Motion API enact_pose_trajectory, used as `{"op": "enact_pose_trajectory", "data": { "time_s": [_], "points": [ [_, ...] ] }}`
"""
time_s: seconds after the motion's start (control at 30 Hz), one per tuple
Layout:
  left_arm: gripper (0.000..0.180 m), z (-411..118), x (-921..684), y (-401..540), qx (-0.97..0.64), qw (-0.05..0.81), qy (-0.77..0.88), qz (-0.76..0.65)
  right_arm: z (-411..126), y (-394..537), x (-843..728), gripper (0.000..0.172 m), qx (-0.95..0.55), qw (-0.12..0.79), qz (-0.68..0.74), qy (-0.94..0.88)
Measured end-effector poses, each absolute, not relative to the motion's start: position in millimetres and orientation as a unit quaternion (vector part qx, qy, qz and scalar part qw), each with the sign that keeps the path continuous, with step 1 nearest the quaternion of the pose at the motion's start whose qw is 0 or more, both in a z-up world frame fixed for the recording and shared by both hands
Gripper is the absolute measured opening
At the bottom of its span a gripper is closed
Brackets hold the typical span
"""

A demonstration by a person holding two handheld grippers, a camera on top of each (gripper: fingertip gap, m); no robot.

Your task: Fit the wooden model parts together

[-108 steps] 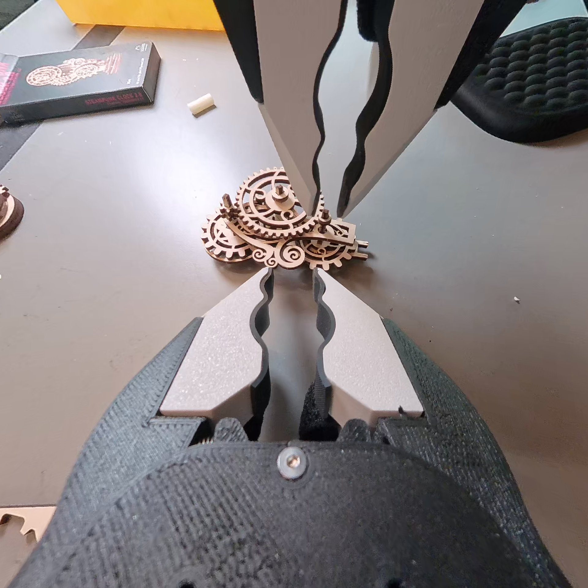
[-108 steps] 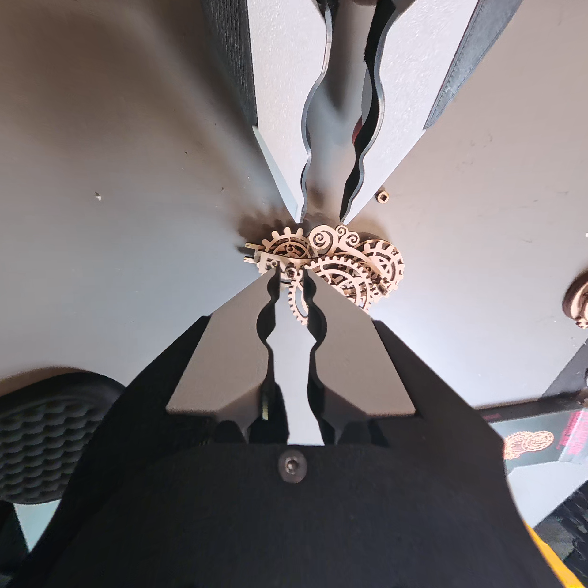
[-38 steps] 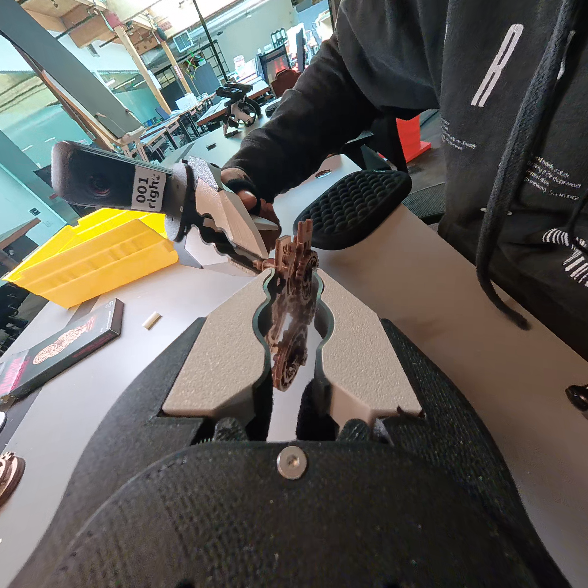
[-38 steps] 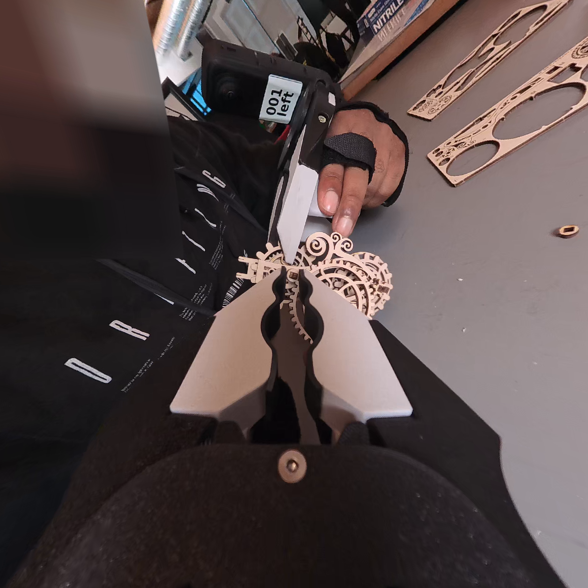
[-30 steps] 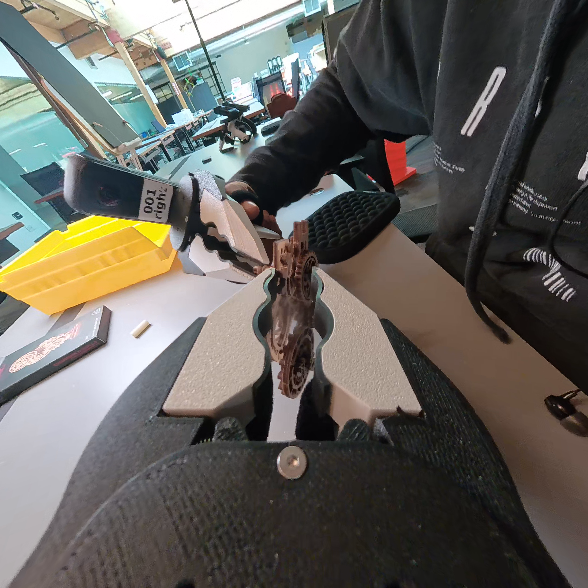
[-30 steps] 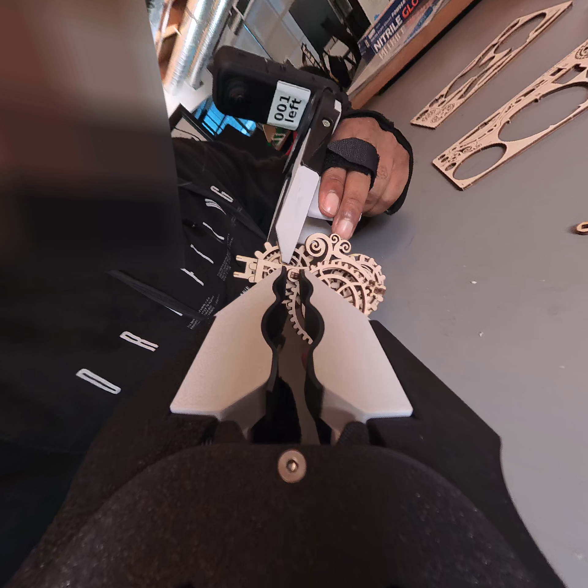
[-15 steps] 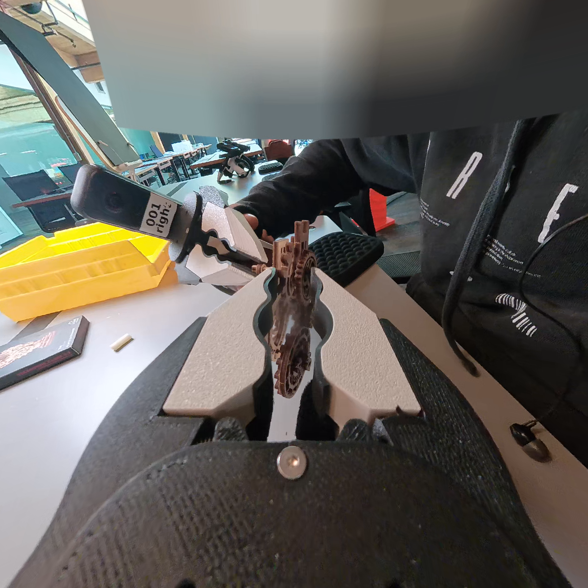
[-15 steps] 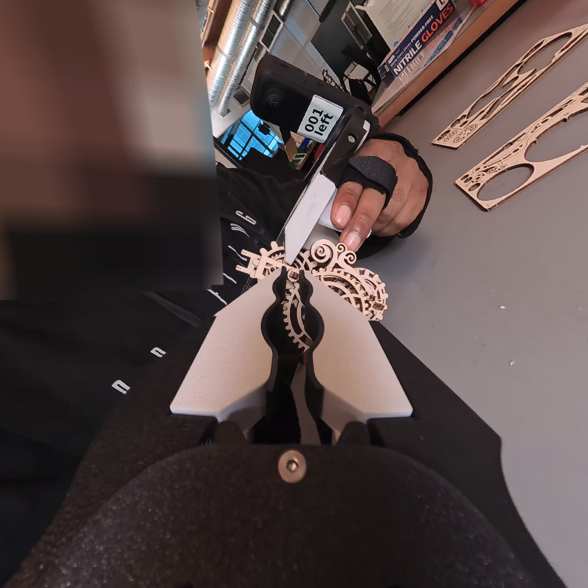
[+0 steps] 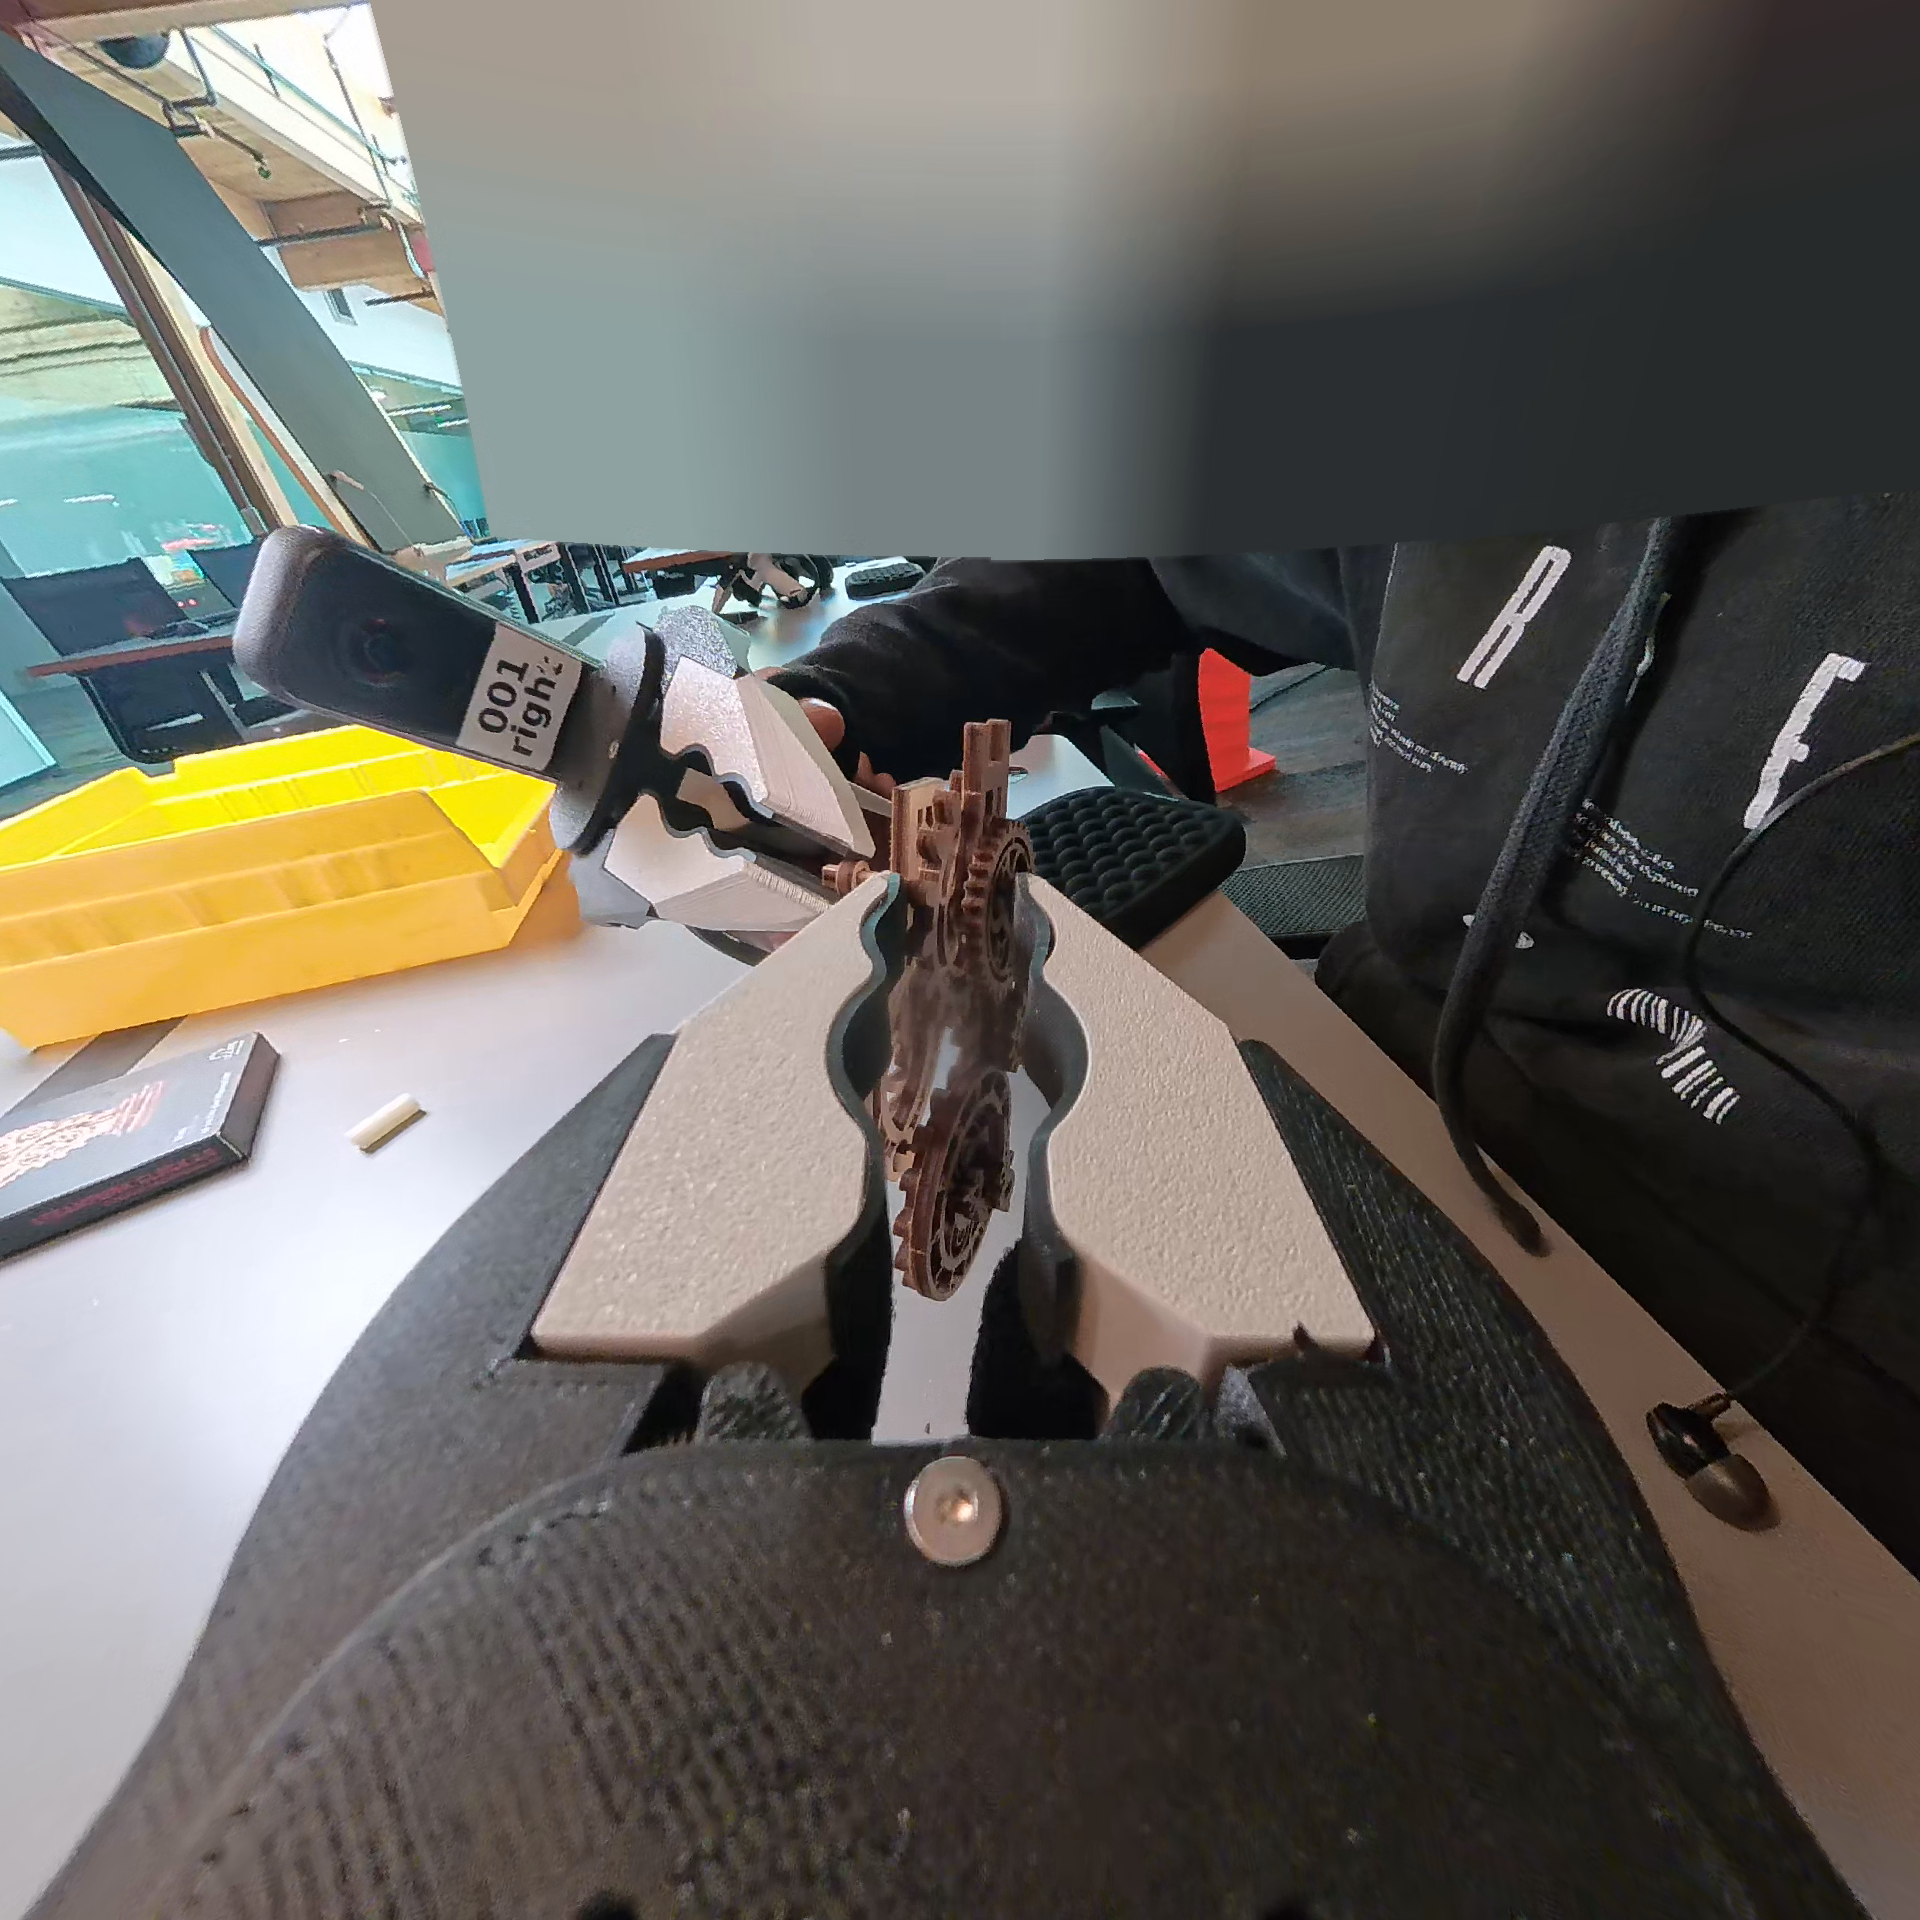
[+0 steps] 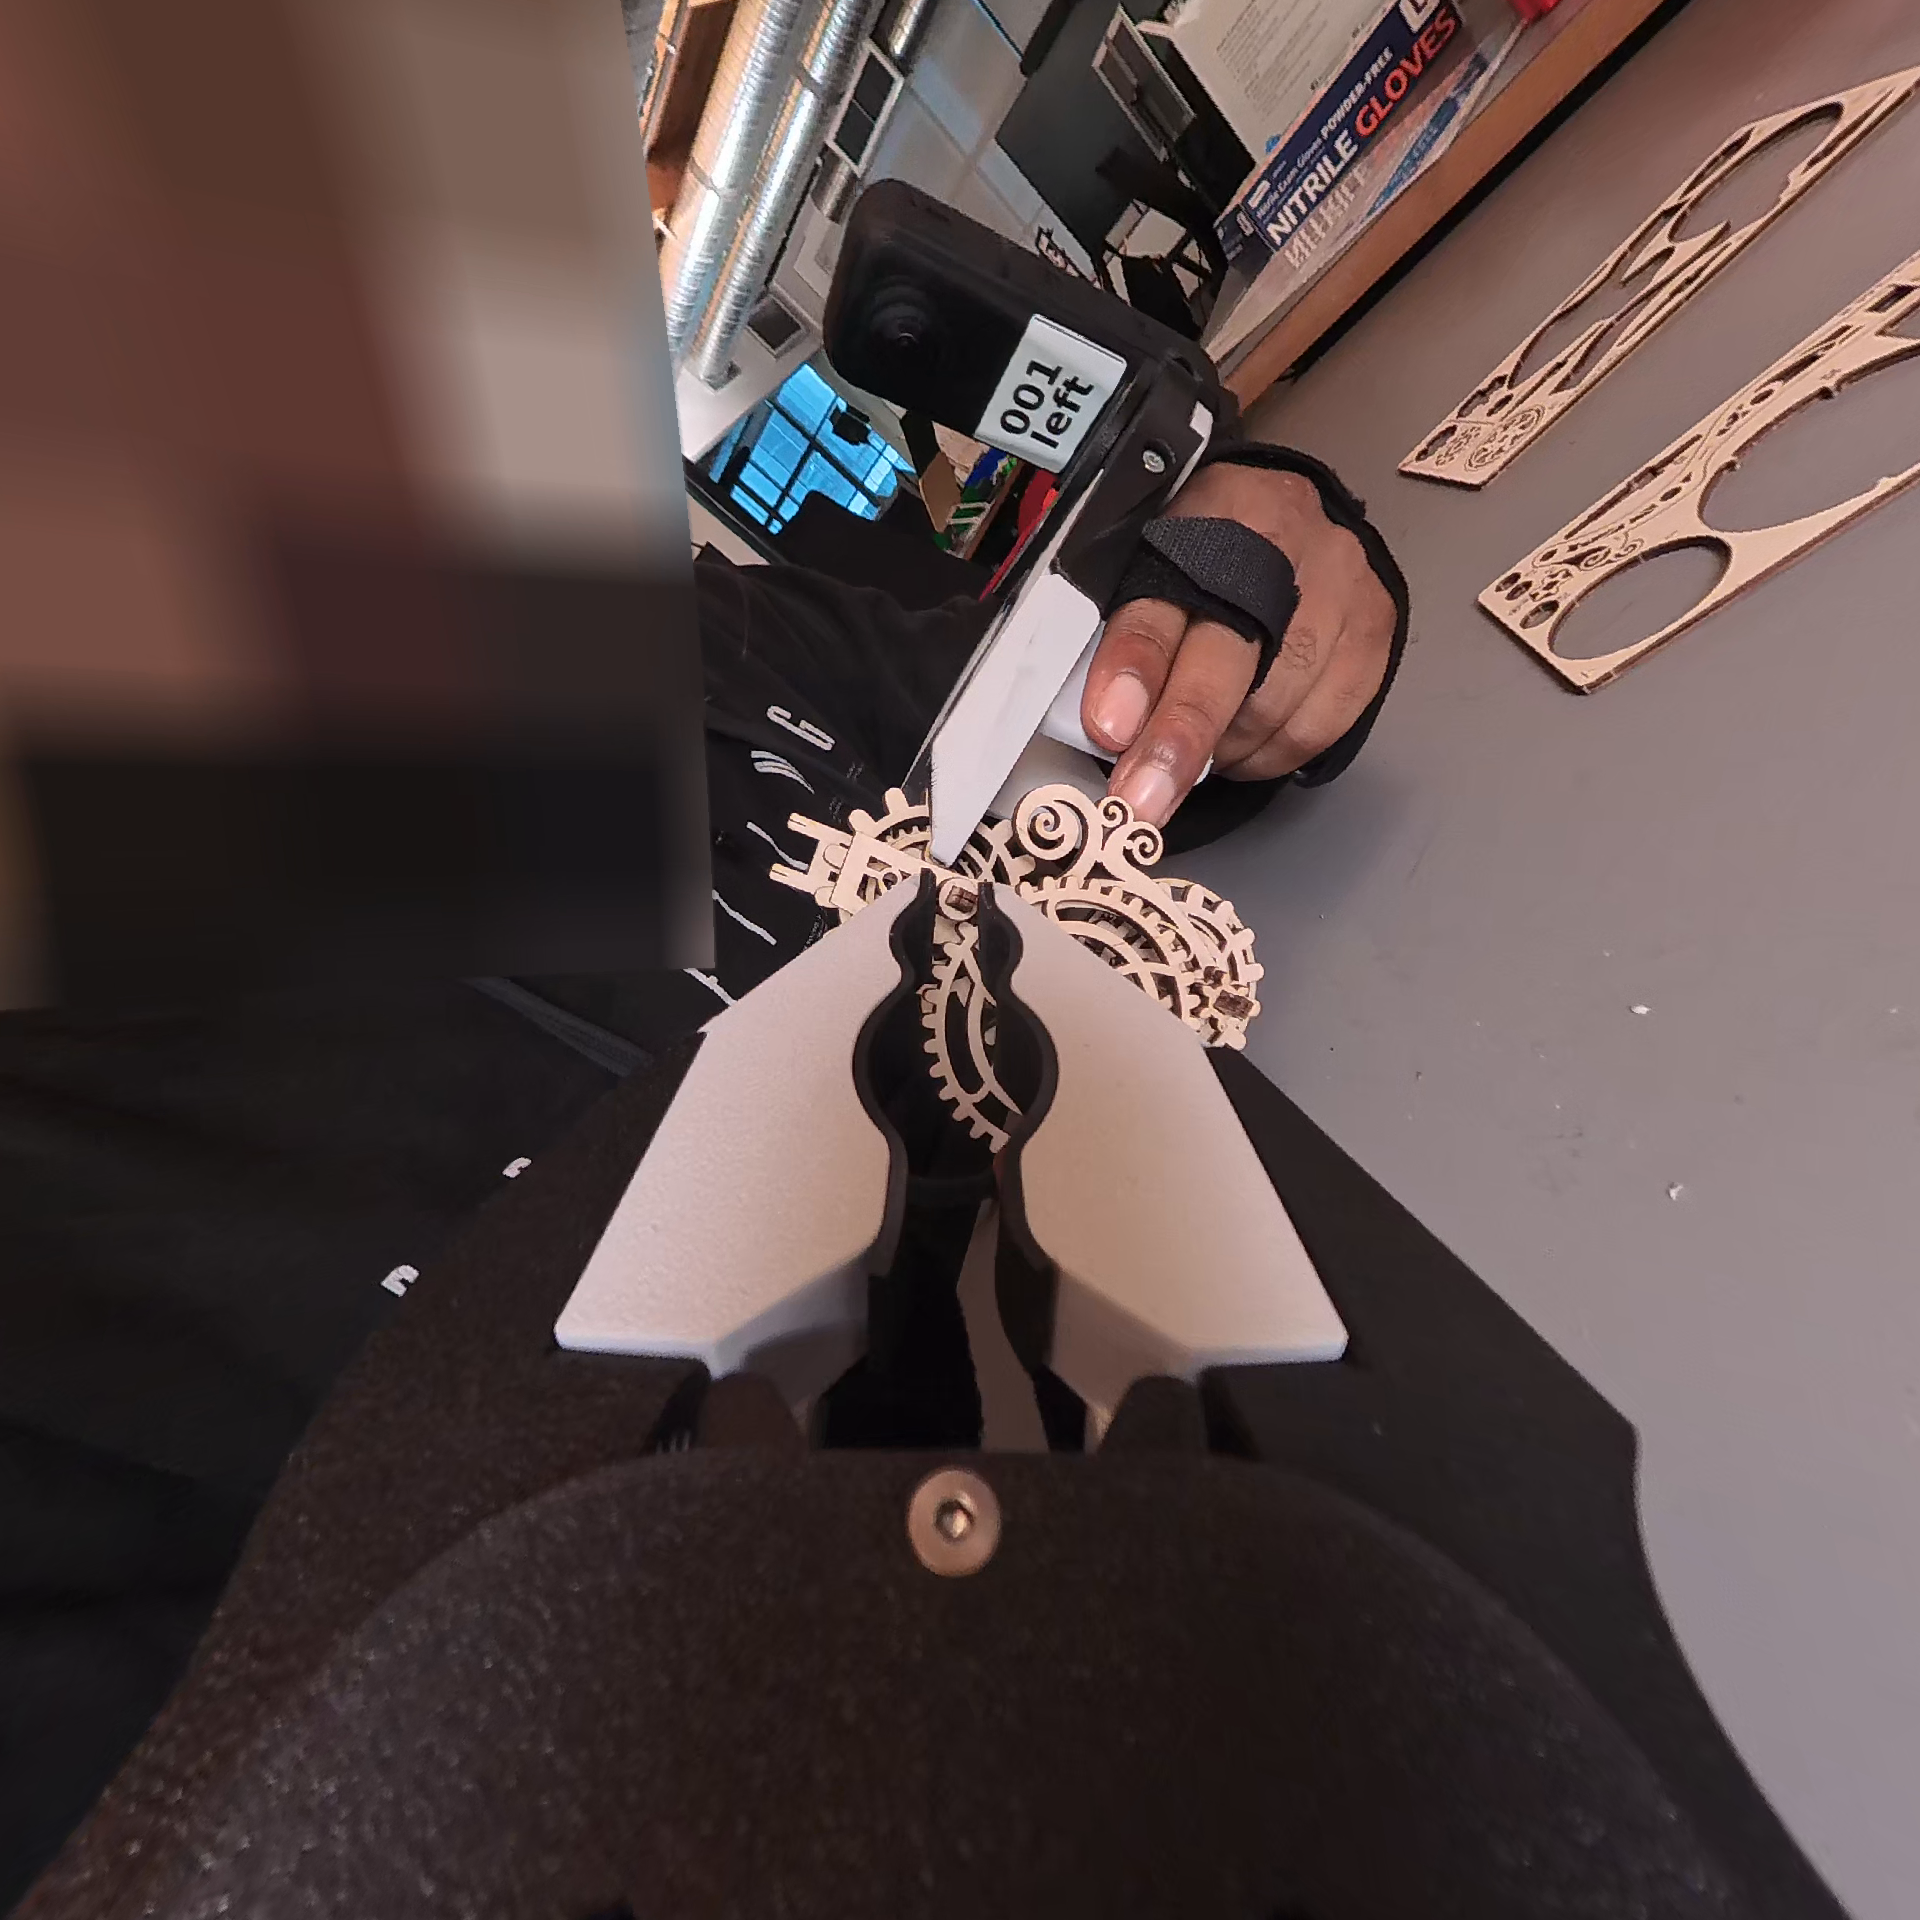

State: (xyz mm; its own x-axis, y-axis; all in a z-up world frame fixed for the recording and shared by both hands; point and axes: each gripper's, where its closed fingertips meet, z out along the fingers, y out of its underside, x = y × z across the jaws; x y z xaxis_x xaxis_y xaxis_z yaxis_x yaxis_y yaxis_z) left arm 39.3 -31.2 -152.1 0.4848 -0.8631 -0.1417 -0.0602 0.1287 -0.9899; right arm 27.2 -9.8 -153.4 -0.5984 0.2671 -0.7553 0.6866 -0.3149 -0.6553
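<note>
Fingers: left gripper (image 9: 954, 894) clamps gear model (image 9: 951, 997) edge-on, right gripper (image 10: 958, 891) pinches its peg (image 10: 957, 896) | model: lifted above table (image 10: 1558, 1039) | advice: we push the peg straight, left holding firm, no twisting

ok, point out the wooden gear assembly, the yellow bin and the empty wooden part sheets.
wooden gear assembly (image 10: 1132, 914): right wrist view, on its openwork gears.
yellow bin (image 9: 260, 862): left wrist view, on a ridge inside it.
empty wooden part sheets (image 10: 1621, 582): right wrist view, on the nearer sheet's frame.
</note>
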Motion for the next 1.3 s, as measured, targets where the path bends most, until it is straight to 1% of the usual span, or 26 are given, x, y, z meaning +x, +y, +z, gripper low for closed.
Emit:
{"op": "enact_pose_trajectory", "data": {
  "time_s": [0.87, 1.3],
  "points": [
    [0.016, -146.7, 39.4, -34.2, -0.562, 0.655, 0.395, -0.315, -141.4, -12.4, 28.8, 0.006, 0.423, 0.173, -0.663, 0.593],
    [0.015, -148.0, 41.1, -34.4, -0.564, 0.652, 0.398, -0.312, -145.4, -11.8, 30.8, 0.007, 0.410, 0.161, -0.659, 0.610]
  ]
}}
